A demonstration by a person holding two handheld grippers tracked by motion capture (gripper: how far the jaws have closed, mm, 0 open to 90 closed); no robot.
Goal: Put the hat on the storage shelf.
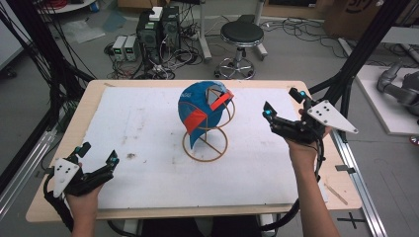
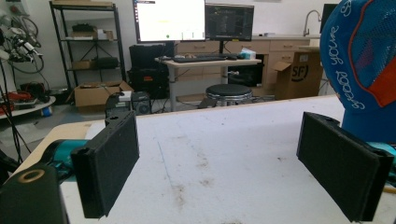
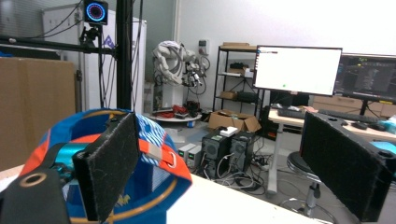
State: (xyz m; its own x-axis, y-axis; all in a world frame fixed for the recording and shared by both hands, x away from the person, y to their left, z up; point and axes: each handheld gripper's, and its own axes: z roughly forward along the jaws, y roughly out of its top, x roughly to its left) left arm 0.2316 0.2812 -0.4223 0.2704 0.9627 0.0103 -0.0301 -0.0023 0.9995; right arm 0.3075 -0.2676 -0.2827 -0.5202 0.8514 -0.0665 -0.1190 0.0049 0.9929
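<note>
Black foam pads line both sets of tongs, and both stand released with nothing between them: the left tongs hover low over the near left corner of the tabletop, the right tongs are held higher at the right side, angled toward the middle. Between them, near the centre and a little toward the far edge, a blue and orange baseball cap sits on a brass-coloured wire stand, brim hanging down toward the near side, strap and buckle facing the right tongs. It looks light and soft, likely to crumple under a pinch, while the stand seems light enough to tip or slide; the stiffer brim or the rear strap would probably give the surest hold. White sheeting around the stand lies bare on every side, so there is ample room to approach. Beyond the far edge stand a black stool and computer towers among floor cables.
</note>
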